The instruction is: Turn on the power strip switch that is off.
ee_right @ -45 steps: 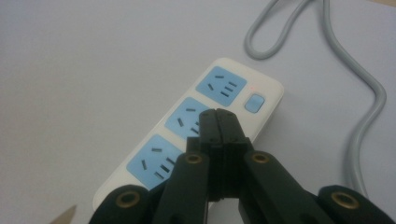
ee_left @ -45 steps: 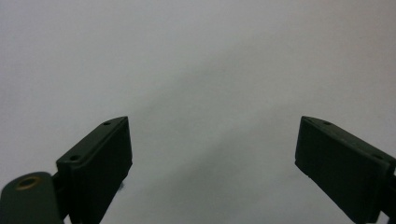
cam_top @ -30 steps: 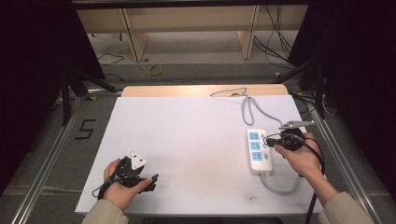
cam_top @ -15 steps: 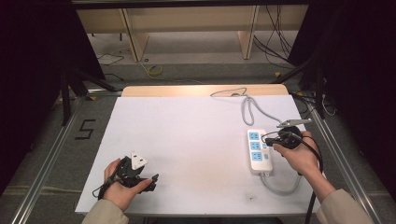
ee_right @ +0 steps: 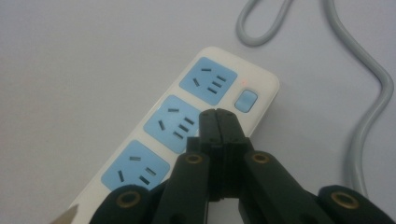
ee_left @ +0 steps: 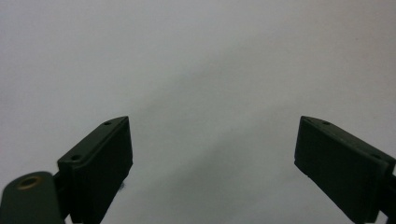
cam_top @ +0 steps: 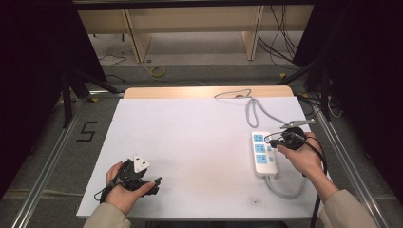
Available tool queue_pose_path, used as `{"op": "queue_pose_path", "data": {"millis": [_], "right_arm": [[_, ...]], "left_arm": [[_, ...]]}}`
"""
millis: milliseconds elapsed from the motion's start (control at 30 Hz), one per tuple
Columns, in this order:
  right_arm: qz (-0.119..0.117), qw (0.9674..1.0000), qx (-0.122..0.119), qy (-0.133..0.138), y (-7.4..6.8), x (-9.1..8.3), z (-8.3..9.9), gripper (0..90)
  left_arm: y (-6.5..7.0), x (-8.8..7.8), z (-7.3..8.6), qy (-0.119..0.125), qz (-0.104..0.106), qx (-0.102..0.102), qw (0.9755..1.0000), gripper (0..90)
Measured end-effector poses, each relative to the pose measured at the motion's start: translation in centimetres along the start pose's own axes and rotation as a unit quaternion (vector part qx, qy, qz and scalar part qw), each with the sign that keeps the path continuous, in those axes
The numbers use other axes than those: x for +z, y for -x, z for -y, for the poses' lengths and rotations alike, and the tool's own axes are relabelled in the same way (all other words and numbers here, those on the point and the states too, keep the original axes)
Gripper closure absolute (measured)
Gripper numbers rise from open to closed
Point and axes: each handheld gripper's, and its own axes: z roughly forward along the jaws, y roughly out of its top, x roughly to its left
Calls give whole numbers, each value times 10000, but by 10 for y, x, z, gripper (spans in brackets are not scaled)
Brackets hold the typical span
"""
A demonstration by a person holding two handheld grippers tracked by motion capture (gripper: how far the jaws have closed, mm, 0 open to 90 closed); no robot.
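The right claw (ee_right: 217,114) has its jaws pressed flat together with nothing between them, the joined tips poised over the white power strip (cam_top: 263,153), just short of the small blue switch (ee_right: 246,100) at the strip's far end. Closing the jaws into one blunt point suits pressing a button, which is probably why they are held that way; a small red lamp beside the switch appears lit, though it is too tiny to be sure. The strip lies flat near the right edge of the white worktop (cam_top: 190,142), sockets up, its grey cable (cam_top: 250,111) looping away toward the far edge. The left claw (cam_top: 142,183) rests low at the near left corner, jaws spread wide and empty over bare worktop, well apart from the strip.
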Motion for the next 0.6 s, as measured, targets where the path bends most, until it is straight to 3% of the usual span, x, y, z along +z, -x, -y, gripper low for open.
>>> {"op": "queue_pose_path", "data": {"millis": [600], "right_arm": [[-36, 9998, 31, -217, 1, 8, -4, 900]], "left_arm": [[0, 0, 0, 5, 3, 5, 10000, 110]]}}
